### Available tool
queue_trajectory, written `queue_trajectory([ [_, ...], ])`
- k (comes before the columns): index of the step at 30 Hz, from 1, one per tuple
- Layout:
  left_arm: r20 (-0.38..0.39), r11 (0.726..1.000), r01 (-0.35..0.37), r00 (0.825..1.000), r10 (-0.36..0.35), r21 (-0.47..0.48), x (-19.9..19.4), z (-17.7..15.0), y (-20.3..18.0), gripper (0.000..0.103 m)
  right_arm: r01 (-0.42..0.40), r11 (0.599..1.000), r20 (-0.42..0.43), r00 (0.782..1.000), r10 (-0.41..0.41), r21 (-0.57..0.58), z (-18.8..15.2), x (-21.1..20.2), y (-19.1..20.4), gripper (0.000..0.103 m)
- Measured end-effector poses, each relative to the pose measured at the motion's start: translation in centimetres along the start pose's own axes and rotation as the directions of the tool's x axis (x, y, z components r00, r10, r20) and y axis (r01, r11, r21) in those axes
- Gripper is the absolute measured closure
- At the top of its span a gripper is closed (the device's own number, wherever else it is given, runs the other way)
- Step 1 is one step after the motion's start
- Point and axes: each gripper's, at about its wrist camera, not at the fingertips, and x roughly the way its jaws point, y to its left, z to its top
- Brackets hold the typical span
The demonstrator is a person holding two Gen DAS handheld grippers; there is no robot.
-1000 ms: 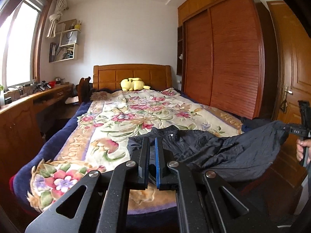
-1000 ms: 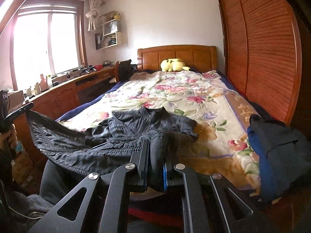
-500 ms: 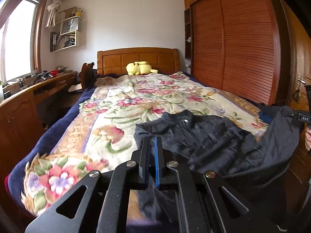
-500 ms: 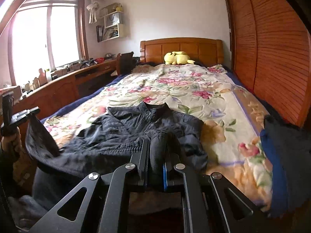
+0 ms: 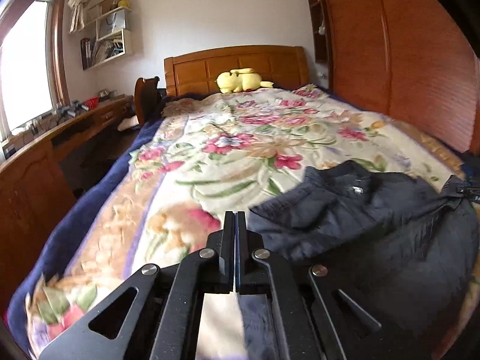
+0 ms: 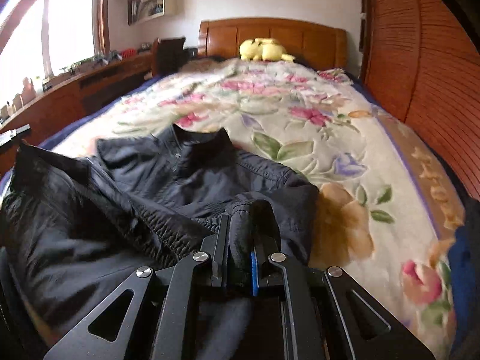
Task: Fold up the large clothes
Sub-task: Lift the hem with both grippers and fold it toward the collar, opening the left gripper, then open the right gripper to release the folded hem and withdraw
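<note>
Step in hand: spreading the jacket (image 6: 186, 180) on the bed (image 5: 240, 138). The right gripper (image 6: 240, 252) pinches a hem fold at 6 o'clock. The left gripper (image 5: 235, 240) has its jaws pressed together; whether cloth sits between them cannot be told. The collar lies toward 12 o'clock. Next move, by judgement: lower the hem flat, then release. Compared with earlier frames, the jacket lies further onto the bed, less of it hanging.

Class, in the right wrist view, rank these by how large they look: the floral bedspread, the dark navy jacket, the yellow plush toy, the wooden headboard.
1. Floral bedspread.
2. Dark navy jacket, though nearness to the camera enlarges it.
3. Wooden headboard.
4. Yellow plush toy.
</note>
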Motion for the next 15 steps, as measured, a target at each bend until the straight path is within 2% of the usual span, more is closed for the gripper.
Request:
queue_trajectory([
  [3, -0.009, 1.000, -0.010, 1.000, 0.010, 0.015, 3.3, 2.5, 0.0, 0.103, 0.019, 1.000, -0.009, 1.000, -0.019, -0.010, 2.9, 3.6, -0.5, 0.093],
  [8, -0.006, 0.999, -0.029, 1.000, 0.029, 0.038, 6.8, 5.4, -0.3, 0.103, 0.030, 0.999, 0.050, 0.998, -0.031, 0.016, 8.6, 7.8, -1.5, 0.093],
  [11, -0.009, 0.998, -0.044, 0.999, 0.044, 0.042, 7.8, 5.8, -0.3, 0.103, 0.079, 0.997, 0.065, 0.995, -0.080, 0.004, 12.3, 10.5, -1.5, 0.093],
  [15, -0.047, 1.000, -0.009, 0.999, 0.009, -0.005, 8.7, 5.6, 0.2, 0.103, 0.181, 0.983, 0.023, 0.983, -0.182, 0.040, 16.0, 15.8, -3.0, 0.093],
])
